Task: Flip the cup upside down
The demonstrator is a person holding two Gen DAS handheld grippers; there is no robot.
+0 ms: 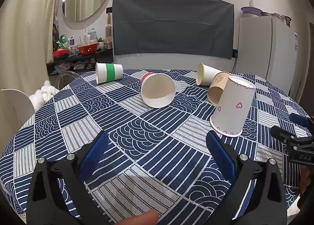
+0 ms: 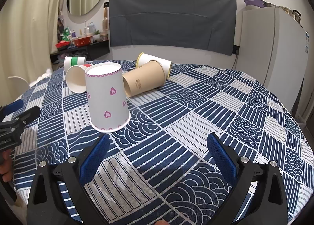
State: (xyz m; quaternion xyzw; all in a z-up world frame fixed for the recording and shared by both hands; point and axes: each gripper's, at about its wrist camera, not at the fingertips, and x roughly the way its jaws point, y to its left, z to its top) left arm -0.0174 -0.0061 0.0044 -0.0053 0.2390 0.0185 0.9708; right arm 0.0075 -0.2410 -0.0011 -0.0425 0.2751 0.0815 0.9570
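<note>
A white paper cup with pink hearts point(image 1: 233, 107) stands upside down, rim on the tablecloth; it also shows in the right wrist view point(image 2: 107, 101). My left gripper point(image 1: 157, 140) is open and empty, low over the cloth, left of and nearer than that cup. My right gripper point(image 2: 157, 142) is open and empty, just right of and nearer than the cup. Several other cups lie on their sides: a red-banded one point(image 1: 158, 92), a green-banded one point(image 1: 109, 72), a brown one point(image 2: 144, 80) and a yellow-rimmed one point(image 1: 208, 74).
The round table carries a blue and white patterned cloth point(image 1: 137, 130). A white fridge point(image 2: 274, 52) stands at the right, a cluttered shelf point(image 1: 78, 48) at the back left. A white chair point(image 1: 13, 103) stands at the table's left edge.
</note>
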